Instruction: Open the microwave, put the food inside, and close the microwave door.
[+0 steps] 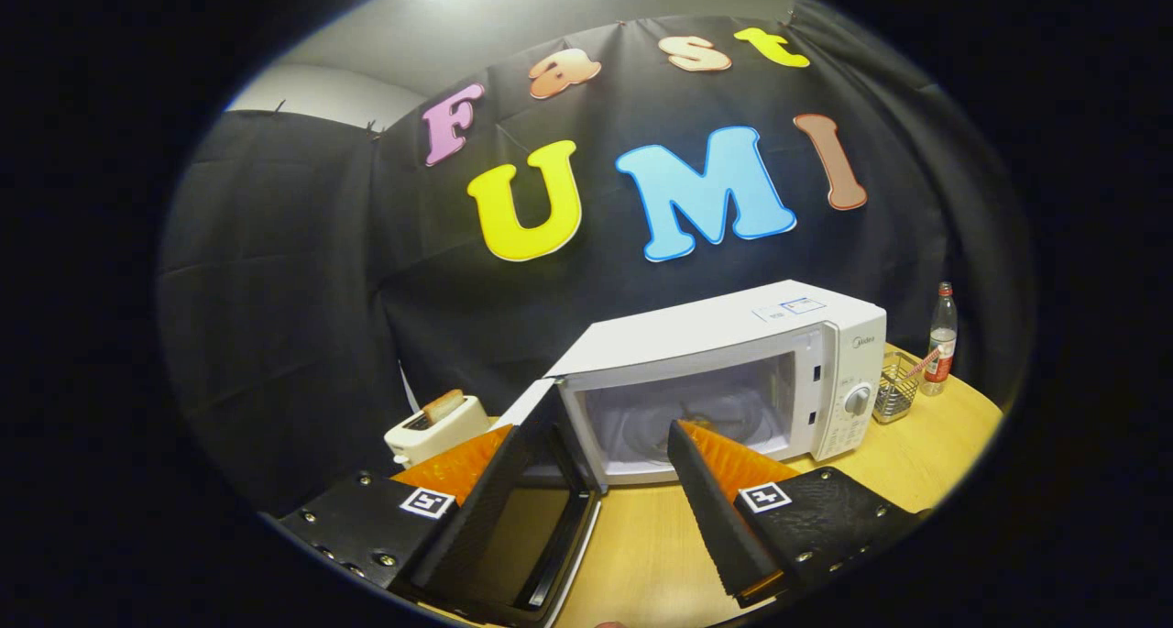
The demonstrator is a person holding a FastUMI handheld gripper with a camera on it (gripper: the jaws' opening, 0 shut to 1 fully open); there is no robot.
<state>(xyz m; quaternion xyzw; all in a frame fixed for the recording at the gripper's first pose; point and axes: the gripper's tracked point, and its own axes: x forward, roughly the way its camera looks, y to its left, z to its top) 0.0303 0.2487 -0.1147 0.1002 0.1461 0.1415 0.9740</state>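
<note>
The white microwave [733, 344] stands on the wooden table [926, 463] with its door [499, 527] swung wide open toward me. The door's free edge sits in the gap of my gripper [591, 431], close against the left finger [458, 468], whose inner side it hides. The right finger [724, 481] is well apart from the door, its tip in front of the open cavity [660, 413]. The gripper is open and holds nothing. A small brownish item [701, 421] shows on the turntable just beyond the right fingertip; I cannot tell what it is.
A white toaster [435, 431] with a slice of toast [443, 405] poking out stands left of the microwave. To its right are a small wire basket [896, 388] and a bottle [939, 339]. Bare tabletop lies under the fingers.
</note>
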